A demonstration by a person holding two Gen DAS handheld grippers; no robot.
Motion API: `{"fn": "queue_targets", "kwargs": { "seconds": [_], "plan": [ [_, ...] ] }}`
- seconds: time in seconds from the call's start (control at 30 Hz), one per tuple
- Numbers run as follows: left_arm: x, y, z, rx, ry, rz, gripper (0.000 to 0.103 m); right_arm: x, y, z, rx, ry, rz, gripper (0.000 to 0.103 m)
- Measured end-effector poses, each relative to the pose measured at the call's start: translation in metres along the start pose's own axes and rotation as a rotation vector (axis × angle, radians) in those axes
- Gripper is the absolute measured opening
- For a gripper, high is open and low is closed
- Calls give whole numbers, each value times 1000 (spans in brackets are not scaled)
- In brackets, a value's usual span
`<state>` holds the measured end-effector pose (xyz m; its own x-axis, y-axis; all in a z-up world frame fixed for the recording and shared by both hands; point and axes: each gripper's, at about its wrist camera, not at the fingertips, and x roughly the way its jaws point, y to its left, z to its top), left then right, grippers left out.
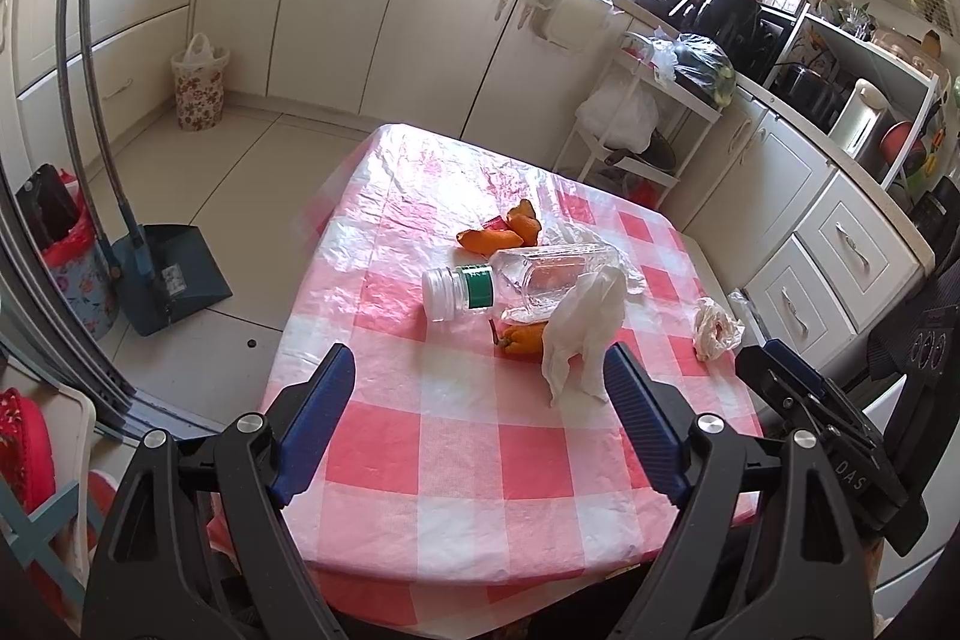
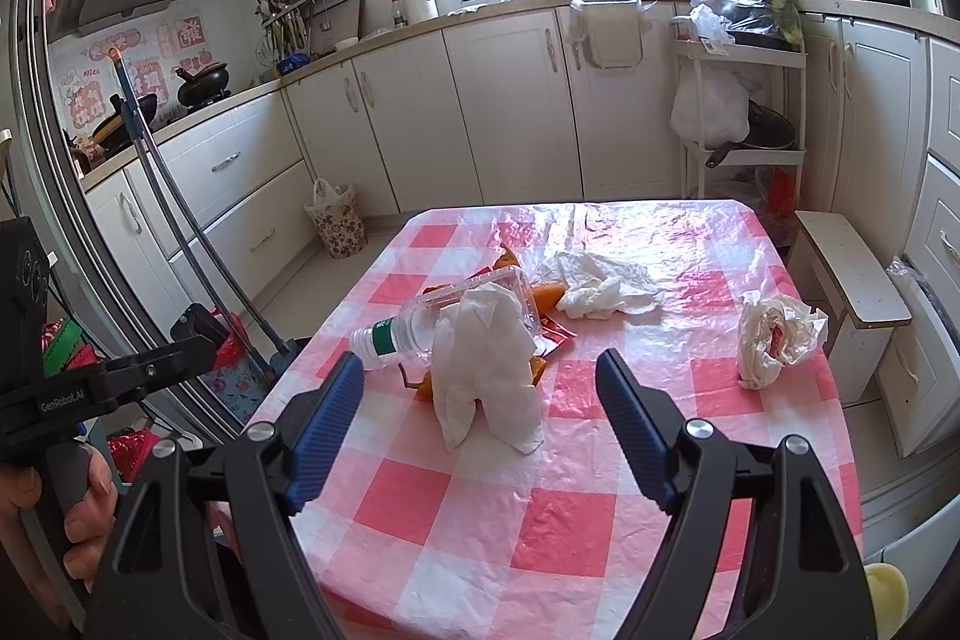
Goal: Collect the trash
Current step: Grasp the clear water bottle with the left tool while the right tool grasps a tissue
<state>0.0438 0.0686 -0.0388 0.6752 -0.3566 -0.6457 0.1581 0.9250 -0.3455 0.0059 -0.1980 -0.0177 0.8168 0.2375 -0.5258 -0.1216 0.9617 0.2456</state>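
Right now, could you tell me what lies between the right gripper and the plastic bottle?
The draped white tissue, as the right wrist view shows, leaning on the plastic bottle ahead of the right gripper.

Bare tablecloth lies ahead until the tissue over the bottle.

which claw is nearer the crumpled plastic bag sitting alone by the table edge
Right. The right claw hangs open with the crumpled plastic bag just off its right finger. The left claw, also open, sits farther over, with the right claw between it and the bag.
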Motion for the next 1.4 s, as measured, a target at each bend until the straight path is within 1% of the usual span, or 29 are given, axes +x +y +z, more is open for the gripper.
{"fn": "queue_targets", "kwargs": {
  "seconds": [0.6, 0.77, 0.87, 1.03, 1.17, 1.27, 1.33, 1.37, 1.4],
  "plan": [
    [0, 1, 1, 0, 0, 1, 81, 0, -4, -3, -14, 14, -4, 77],
    [2, 2, 6, 18, 4, -5, 82, 6, -6, 0, -7, 30, 18, 77],
    [5, 11, 16, 61, 0, 27, 82, 15, -11, 4, 4, 41, 21, 77],
    [30, 19, 37, 187, 49, 70, 82, 41, -14, 7, 17, 79, 27, 77],
    [58, 15, 54, 283, 94, 60, 82, 71, -10, 5, -18, 160, 28, 77],
    [79, 4, 60, 356, 117, 41, 82, 89, -8, 7, -39, 188, 18, 77],
    [93, -10, 60, 426, 130, 36, 82, 99, -10, 9, -32, 202, 14, 77],
    [102, -17, 58, 468, 141, 33, 82, 104, -14, 9, -22, 210, 14, 75],
    [108, -23, 57, 495, 149, 30, 82, 108, -16, 9, -12, 219, 19, 70]
  ]
}}
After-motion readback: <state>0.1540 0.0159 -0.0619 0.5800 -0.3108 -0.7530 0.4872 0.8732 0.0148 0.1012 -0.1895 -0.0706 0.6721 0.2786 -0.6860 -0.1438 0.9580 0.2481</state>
